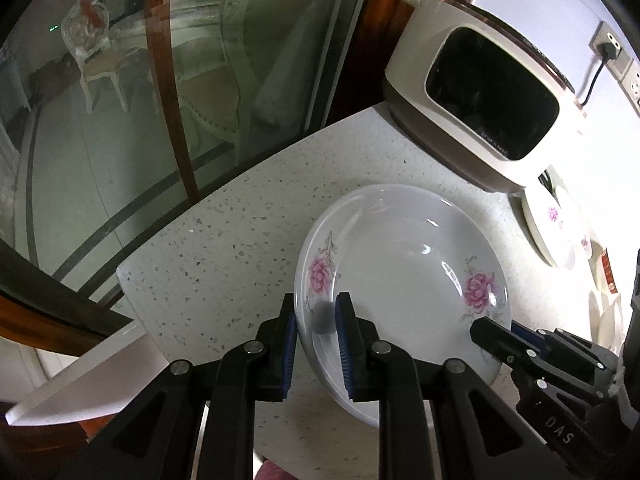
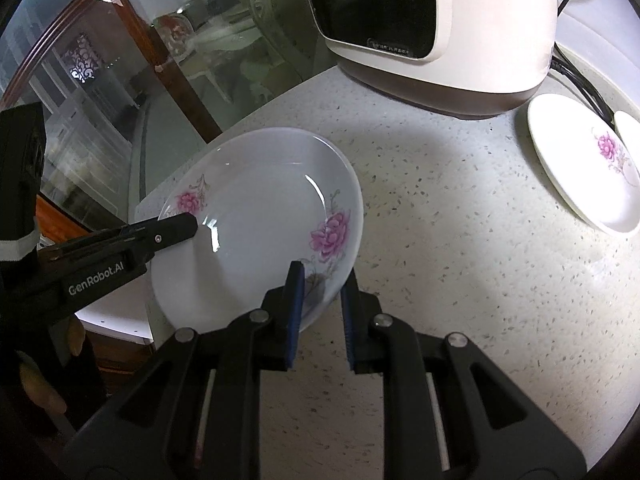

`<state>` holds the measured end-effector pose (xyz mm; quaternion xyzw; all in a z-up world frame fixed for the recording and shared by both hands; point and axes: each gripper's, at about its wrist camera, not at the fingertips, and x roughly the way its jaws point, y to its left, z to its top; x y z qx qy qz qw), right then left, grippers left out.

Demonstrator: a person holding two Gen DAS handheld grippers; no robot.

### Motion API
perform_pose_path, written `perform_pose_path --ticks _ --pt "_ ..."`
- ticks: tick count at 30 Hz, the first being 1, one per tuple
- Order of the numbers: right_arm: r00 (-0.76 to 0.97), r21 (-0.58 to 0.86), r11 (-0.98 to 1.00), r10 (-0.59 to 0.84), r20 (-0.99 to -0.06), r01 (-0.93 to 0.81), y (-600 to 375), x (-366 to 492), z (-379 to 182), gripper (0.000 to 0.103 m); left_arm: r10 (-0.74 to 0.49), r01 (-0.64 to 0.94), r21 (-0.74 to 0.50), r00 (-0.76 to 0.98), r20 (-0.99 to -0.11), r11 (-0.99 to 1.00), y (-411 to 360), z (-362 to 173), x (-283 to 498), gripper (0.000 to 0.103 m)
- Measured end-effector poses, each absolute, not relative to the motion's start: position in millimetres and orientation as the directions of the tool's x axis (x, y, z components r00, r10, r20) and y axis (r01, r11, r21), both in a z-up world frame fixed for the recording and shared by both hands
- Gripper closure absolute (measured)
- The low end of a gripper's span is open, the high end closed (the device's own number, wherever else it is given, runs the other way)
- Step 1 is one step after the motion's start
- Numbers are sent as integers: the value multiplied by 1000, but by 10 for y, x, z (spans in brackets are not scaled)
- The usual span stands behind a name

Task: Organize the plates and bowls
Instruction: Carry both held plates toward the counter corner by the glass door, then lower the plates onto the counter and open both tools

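A white plate with pink flowers [image 1: 400,276] sits on the speckled counter, also in the right wrist view [image 2: 260,232]. My left gripper [image 1: 318,320] straddles its left rim, one blue pad inside and one outside, shut on the rim. My right gripper [image 2: 320,284] straddles the plate's right rim with a gap still showing between pads and rim; it appears in the left wrist view [image 1: 496,336]. The left gripper appears in the right wrist view [image 2: 180,228]. A second flowered plate [image 2: 580,164] lies at the far right, a further white dish overlapping its edge.
A white rice cooker [image 1: 484,96] with a dark panel stands at the back of the counter [image 1: 224,248], plugged into a wall socket [image 1: 610,44]. A glass sliding door [image 1: 160,80] borders the counter's left edge. White dishes [image 1: 608,316] stand at the right.
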<state>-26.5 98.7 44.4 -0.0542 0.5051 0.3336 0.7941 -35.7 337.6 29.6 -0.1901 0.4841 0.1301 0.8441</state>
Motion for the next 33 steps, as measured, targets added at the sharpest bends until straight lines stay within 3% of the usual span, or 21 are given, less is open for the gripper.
perform_pose_path --ticks 16,20,28,33 --pt "282 249 781 474 -834 -573 873 -373 485 76 63 -376 -145 487 -871 915 3267 415 -417 80" --pt "300 273 775 505 -810 -570 774 -413 564 66 84 -425 -145 476 -875 894 3387 324 -411 59" --pt "349 308 821 502 -792 -481 407 -372 609 61 255 -529 -87 540 -802 844 3452 641 -508 58" --pt "408 329 880 455 -791 -343 -48 -284 588 61 187 -403 -139 668 -720 904 3110 875 -439 41"
